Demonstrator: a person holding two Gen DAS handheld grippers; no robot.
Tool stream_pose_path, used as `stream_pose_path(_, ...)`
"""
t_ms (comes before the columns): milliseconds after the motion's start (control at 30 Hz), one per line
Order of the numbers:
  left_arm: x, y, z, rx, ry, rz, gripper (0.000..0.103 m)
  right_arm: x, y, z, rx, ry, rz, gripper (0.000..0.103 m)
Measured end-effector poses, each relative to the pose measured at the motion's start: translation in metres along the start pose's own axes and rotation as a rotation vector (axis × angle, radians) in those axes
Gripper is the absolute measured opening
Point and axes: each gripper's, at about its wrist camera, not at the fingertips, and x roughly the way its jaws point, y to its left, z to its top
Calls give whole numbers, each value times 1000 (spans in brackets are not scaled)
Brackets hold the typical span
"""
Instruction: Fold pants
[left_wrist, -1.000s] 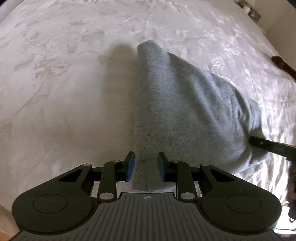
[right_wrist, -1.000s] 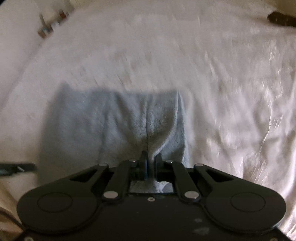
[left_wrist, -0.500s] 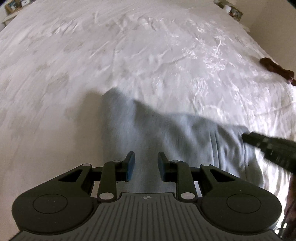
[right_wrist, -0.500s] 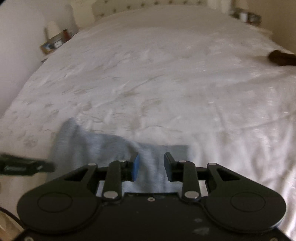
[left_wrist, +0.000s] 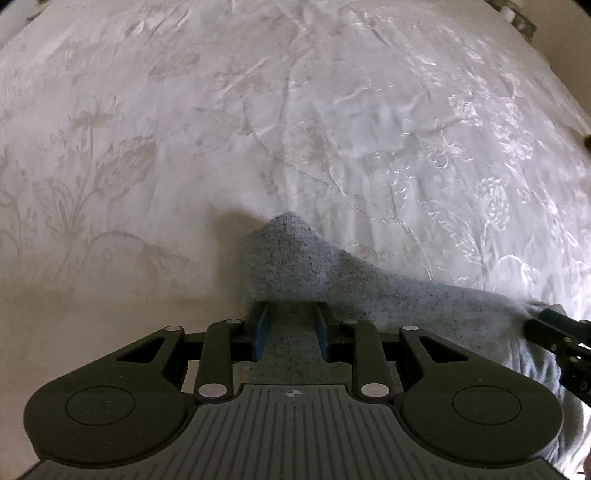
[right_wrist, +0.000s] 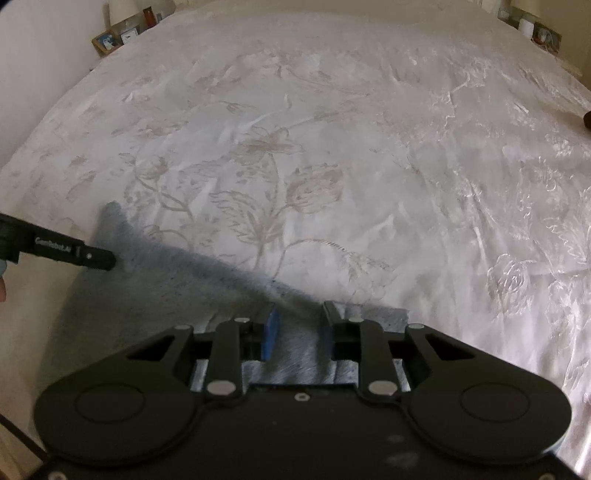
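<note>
Both tongs gape, unloaded: left tongs (left_wrist: 291, 328) and right tongs (right_wrist: 301, 328) low over grey pants (left_wrist: 332, 273) on bed (left_wrist: 258, 129).

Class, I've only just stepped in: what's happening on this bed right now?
A person is folding grey pants on a white embroidered bedspread, using a handheld gripper in each hand. Both the left gripper and the right gripper are open, their fingers apart over the fabric, gripping nothing. The pants lie low on the bedspread as a folded bundle, with one corner poking up.
</note>
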Motion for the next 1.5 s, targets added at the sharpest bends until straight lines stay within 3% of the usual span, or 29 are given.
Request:
stream_pose_path(200,-14,-5,-7,38,-8,18,26,0,0,2,11,-5,3,31)
stream_pose_path(267,-18,-2,-11,34,2,0,27,-6,1,-2,15,-12,10,39)
stream_pose_path(333,-22,-1,-18,28,9,-20,32,-14,3,-7,13,-23,10,54)
stream_pose_path(433,-30,0,-34,27,10,-47,48,-25,8,-18,2,-24,-45,75)
stream_pose_path(500,-34,1,-46,20,28,-65,70,-32,7,-30,19,-14,-78,75)
stream_pose_path(533,-34,1,-52,16,39,-73,73,-34,4,-36,41,-2,-76,75)
stream_pose_path(833,-26,12,-93,-65,118,-132,84,-44,-24,-77,218,78,-22,84)
stream_pose_path(967,-20,11,-90,-71,111,-150,85,-40,-34,-81,257,93,19,89)
stream_pose_path(1200,3,-9,-71,-53,114,-169,101,-21,-51,-73,278,125,113,96)
stream_pose_path(1333,15,-15,-68,-71,128,-156,102,-8,-55,-65,279,139,159,103)
stream_pose_path(1500,20,-19,-67,-61,133,-147,103,5,-58,-61,292,145,191,103)
